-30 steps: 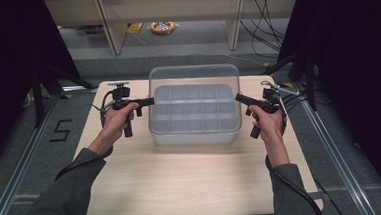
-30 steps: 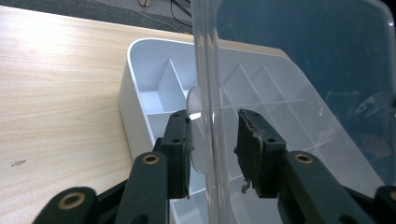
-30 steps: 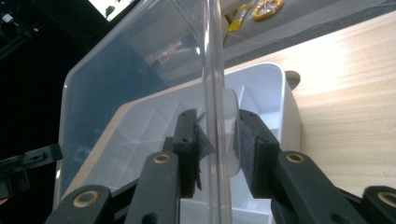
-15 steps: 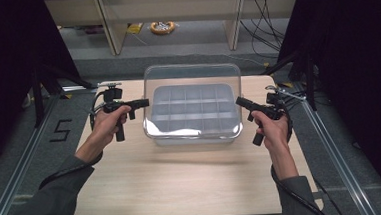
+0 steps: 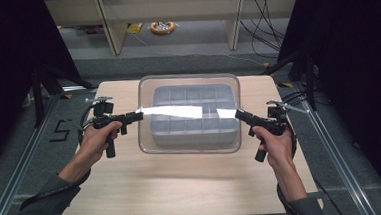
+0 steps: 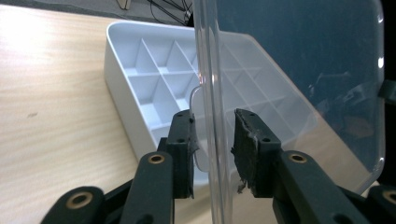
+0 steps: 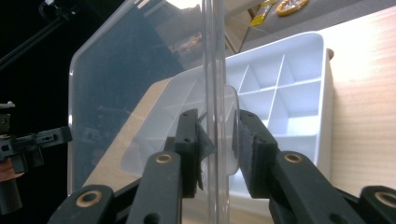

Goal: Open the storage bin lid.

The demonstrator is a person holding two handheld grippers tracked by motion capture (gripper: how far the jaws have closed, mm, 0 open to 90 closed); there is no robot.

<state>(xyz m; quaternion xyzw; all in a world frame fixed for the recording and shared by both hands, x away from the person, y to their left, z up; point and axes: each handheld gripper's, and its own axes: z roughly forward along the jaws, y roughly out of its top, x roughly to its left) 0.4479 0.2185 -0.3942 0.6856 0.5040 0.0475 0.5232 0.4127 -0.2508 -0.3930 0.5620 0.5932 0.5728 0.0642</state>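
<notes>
- Two grippers hold a clear lid point(image 5: 189, 112) above a white divided tray point(image 5: 194, 118), which sits on the wooden surface point(image 5: 183, 183).
- Left gripper point(image 5: 138, 115) has its jaws on either side of the lid's left edge, on a small tab point(image 6: 198, 135).
- Right gripper point(image 5: 239, 115) has its jaws around the lid's right edge in the same way.
- Lid hangs over the tray, raised off it.
</notes>
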